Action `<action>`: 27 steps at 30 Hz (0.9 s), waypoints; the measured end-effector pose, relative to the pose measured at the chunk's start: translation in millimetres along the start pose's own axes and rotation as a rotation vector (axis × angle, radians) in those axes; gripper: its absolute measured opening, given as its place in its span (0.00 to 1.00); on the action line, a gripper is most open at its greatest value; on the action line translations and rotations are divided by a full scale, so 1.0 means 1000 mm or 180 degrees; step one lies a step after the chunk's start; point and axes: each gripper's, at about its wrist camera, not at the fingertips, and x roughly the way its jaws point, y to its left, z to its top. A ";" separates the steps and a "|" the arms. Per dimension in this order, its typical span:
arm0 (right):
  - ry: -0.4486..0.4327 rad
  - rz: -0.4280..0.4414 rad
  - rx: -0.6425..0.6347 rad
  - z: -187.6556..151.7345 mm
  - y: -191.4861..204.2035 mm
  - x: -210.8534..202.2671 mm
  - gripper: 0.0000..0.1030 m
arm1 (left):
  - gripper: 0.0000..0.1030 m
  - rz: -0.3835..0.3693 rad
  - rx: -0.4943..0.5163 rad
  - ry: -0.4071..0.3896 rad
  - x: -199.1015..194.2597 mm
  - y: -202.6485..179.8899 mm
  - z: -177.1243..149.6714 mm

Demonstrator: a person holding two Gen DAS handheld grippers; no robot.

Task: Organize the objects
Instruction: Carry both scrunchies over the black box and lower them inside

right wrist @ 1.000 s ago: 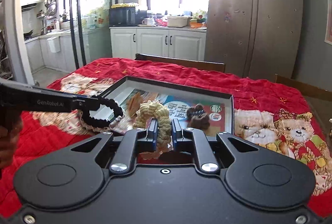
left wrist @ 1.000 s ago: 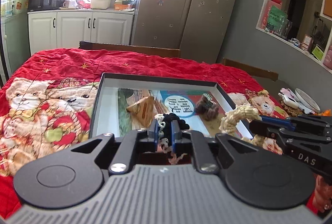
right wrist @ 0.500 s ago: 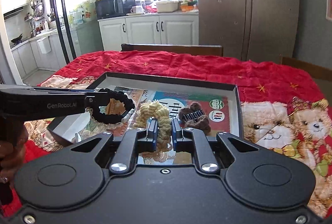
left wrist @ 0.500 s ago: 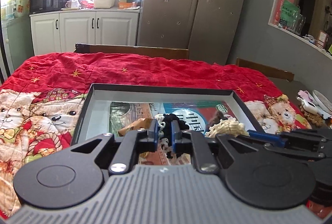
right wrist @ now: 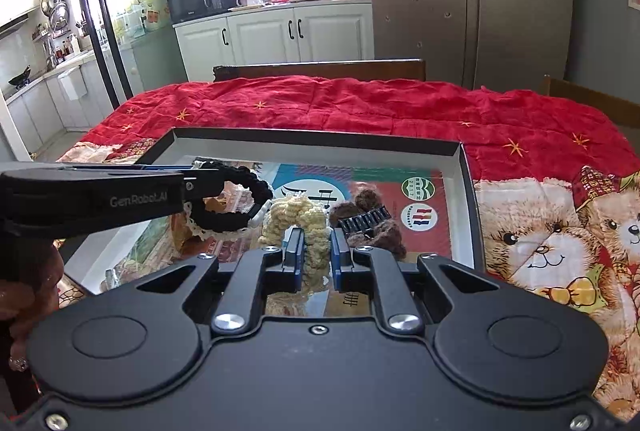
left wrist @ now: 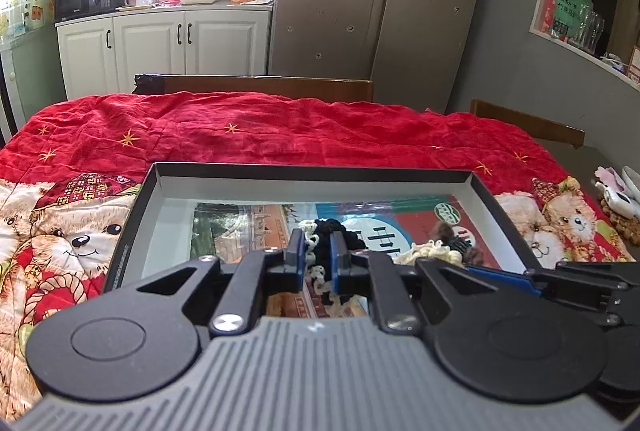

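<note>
Looking along my left gripper, I see its fingers clamped on a black hair tie with cream trim, which hangs above the shallow box on the red blanket; the box floor lies straight ahead at twelve o'clock, and my right gripper reaches in from three o'clock with a cream hair tie. Through the right wrist view, that gripper's fingers are pinched on the cream hair tie, hanging over the box, with a brown hair tie just beyond at one o'clock. My left gripper comes in from nine o'clock, its black hair tie beside the cream one. Both hang equally close, so I judge the coming release turns on lowering straight down.
</note>
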 end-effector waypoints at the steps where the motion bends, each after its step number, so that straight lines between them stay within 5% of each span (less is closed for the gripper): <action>1: 0.0011 0.0004 0.0008 0.000 -0.001 0.002 0.13 | 0.15 0.0010 0.0012 0.0007 0.002 0.000 0.000; 27: 0.0227 -0.0029 -0.0005 -0.003 -0.003 0.028 0.13 | 0.16 0.0097 0.0130 0.0155 0.027 -0.005 -0.005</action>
